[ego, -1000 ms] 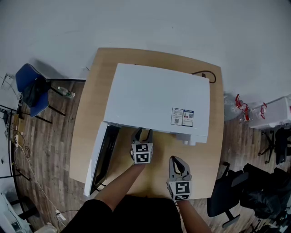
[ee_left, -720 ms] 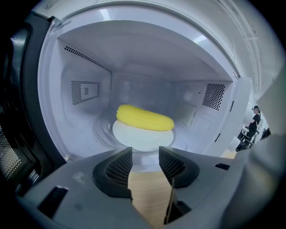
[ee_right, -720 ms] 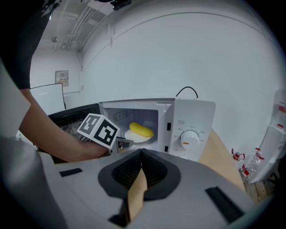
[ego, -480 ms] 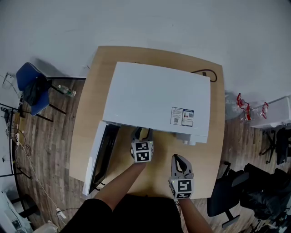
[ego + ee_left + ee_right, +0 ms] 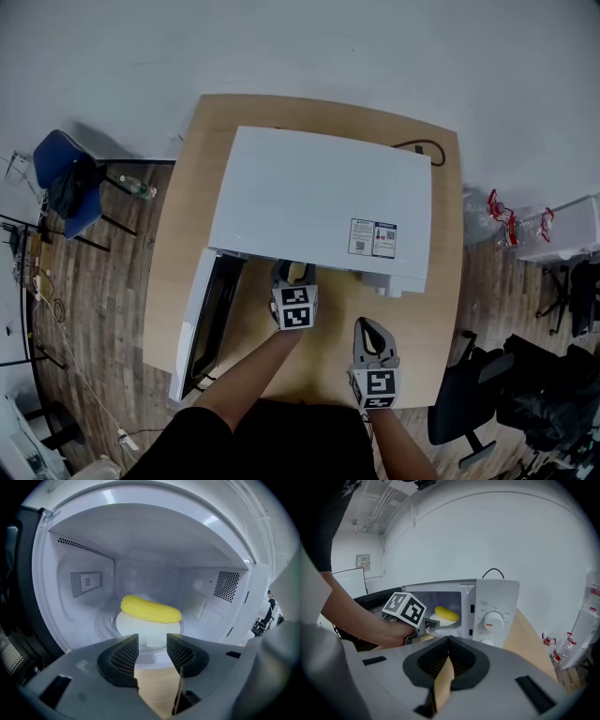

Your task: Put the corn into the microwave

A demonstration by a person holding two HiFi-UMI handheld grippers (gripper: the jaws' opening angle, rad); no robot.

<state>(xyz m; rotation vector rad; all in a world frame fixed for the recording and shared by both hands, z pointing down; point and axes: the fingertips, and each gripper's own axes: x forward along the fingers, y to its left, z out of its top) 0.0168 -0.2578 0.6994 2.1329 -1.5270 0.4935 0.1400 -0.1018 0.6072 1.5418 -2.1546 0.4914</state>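
The yellow corn lies on a white plate inside the open white microwave. In the right gripper view the corn shows through the doorway. My left gripper hovers at the oven's mouth, short of the plate, open with nothing between its pads. In the head view this left gripper points under the oven's front edge. My right gripper is held back over the table's near right part, shut and empty. The microwave door hangs open to the left.
The microwave takes up most of the wooden table. Its control dials face me at the right. A black cable runs off the back. On the floor stand a blue chair at left and a black office chair at right.
The right gripper has drifted slightly toward me. The left gripper stays at the microwave's mouth, barely shifted.
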